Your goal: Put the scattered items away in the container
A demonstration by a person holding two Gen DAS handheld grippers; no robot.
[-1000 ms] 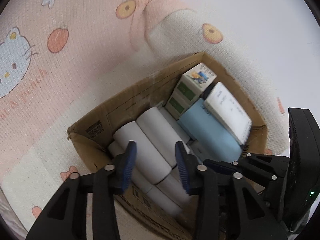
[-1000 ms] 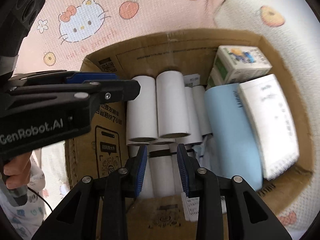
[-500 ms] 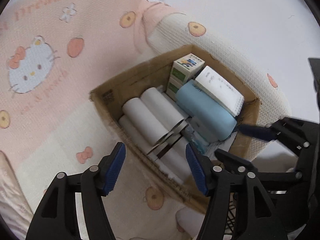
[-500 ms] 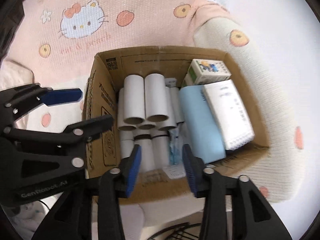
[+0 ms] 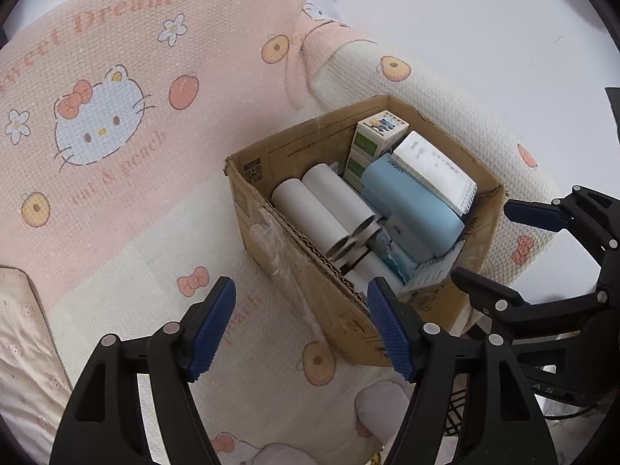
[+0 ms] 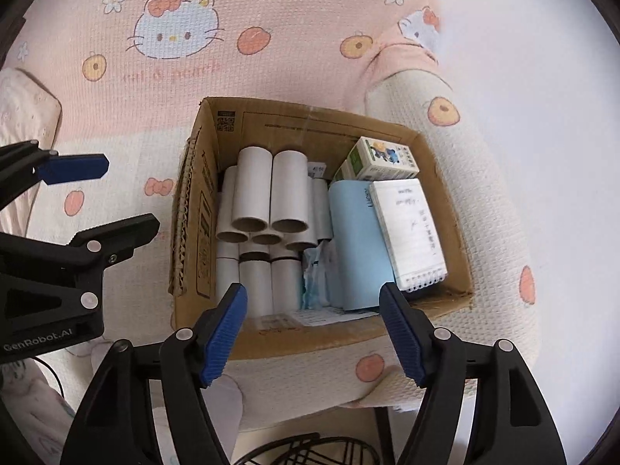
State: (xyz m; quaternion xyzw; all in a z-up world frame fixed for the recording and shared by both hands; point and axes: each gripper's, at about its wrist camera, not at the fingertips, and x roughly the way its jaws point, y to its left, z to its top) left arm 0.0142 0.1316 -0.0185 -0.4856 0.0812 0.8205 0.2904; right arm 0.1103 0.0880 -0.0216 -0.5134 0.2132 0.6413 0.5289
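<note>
The cardboard box (image 6: 445,201) sat open-topped on the pink and cream cartoon-cat blanket (image 6: 174,81), near the blanket's draped edge, and I could see it was packed full. Along its left side lay the white paper tubes (image 6: 271,193), stacked in layers with their open ends facing my right camera, more tubes (image 6: 267,283) lying below them towards the near wall. To their right I saw a pale blue case (image 6: 356,240) lying lengthwise, with a white spiral notepad (image 6: 410,232) resting on its right side. A small green and white carton (image 6: 383,161) stood in the far right corner, touching the back wall. Between the tubes and the blue case there was a crumpled blue and white wrapper (image 6: 314,275); what it was I could not tell.

My right gripper (image 6: 314,333) hung above the near wall of the box, its jaws wide apart and holding nothing. My left gripper (image 5: 302,329) hung over the blanket and the box's near left corner, its jaws equally wide apart and empty. In the left view the right gripper (image 5: 542,232) showed at the box's far side. A dark wire rack (image 6: 310,449) showed below the blanket's edge
</note>
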